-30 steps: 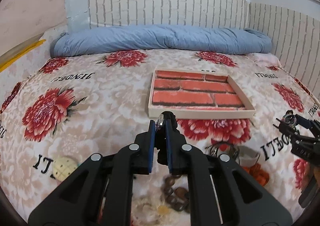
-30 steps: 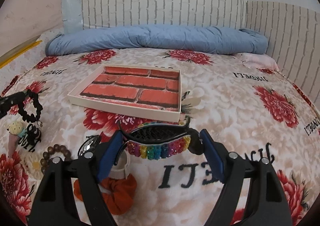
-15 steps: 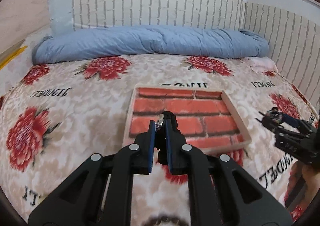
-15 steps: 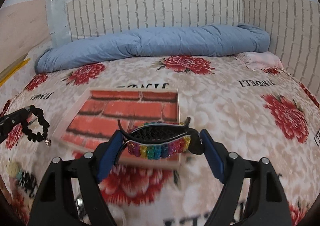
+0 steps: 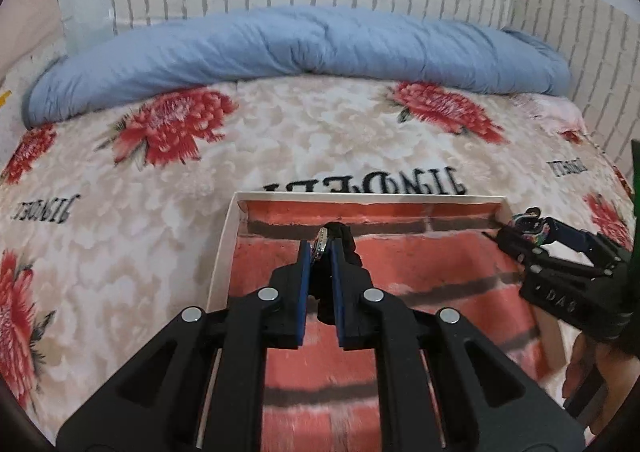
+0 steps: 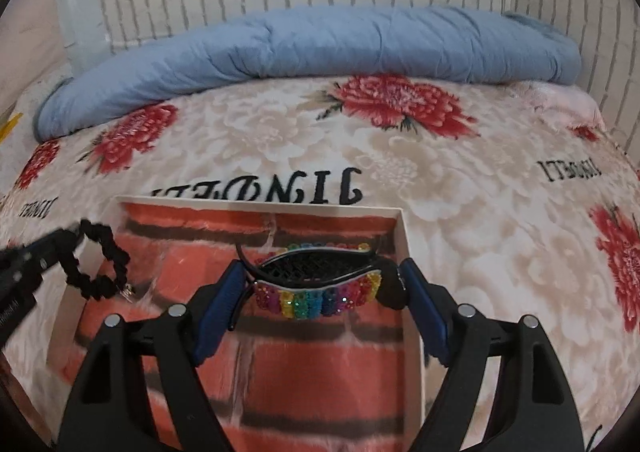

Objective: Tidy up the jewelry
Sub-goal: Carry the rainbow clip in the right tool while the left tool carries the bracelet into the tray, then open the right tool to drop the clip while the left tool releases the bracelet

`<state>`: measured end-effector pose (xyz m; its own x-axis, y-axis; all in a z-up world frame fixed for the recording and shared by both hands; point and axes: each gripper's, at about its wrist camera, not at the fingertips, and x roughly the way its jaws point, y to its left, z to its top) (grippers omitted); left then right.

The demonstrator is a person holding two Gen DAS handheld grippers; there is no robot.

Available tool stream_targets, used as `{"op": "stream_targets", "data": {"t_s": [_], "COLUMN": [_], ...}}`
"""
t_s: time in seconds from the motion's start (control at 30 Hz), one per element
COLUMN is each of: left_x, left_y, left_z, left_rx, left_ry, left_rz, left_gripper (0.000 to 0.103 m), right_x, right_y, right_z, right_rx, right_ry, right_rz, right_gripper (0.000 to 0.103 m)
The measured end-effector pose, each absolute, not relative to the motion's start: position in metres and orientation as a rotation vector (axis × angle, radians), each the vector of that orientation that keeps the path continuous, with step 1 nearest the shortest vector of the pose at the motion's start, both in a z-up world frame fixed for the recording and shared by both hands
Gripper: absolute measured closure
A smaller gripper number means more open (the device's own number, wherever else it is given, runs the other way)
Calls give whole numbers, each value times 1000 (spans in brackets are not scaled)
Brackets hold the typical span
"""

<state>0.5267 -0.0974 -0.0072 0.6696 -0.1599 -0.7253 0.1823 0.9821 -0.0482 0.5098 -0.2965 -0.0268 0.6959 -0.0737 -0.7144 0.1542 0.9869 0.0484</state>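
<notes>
Both grippers have carried forward since the earlier frames and now hang over the brick-print tray (image 6: 404, 236) instead of short of it. Left gripper (image 5: 320, 252): jaws pinched together on the black beaded bracelet (image 6: 96, 264), which dangles in a loop over the tray's left side. Right gripper (image 6: 320, 284): jaws wide, clamped end to end on the rainbow rhinestone hair clip (image 6: 316, 298), above the tray's right half. I judge release is next. Risk: the right-hand drop lands on the rim and tips onto the bedspread (image 6: 480, 179). Tray's near edge is cut off; motion blur hides its floor detail.
</notes>
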Motion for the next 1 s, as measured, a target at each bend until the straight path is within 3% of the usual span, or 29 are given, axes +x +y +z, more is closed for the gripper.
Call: {"op": "stream_targets", "data": {"t_s": [0.3,0.73,0.87,0.93,1.0], "left_x": [571,596,597,596,592], "left_y": [-103,-102,-103,-101,-101], "left_z": [-38,-71,-71,-68,-61], "left_rx": [95,147,149,136,133], "left_ry": [912,1026,1031,1027,1008], "left_rz": [-187,-141,-134,-133,-128], "left_gripper": [94,92,83,71,49], "right_x": [565,581,581,581,579], "right_y": [-295,-293,-292,-294,-296], "right_z": [-56,-77,-82,-83,-81], "right_rx": [55,24,22,48,69], "right_ry": [920,987,1000,1008,1011], "right_rz": [-146,-156,-156,-145,-146], "right_gripper": [26,25,25,25,22]}}
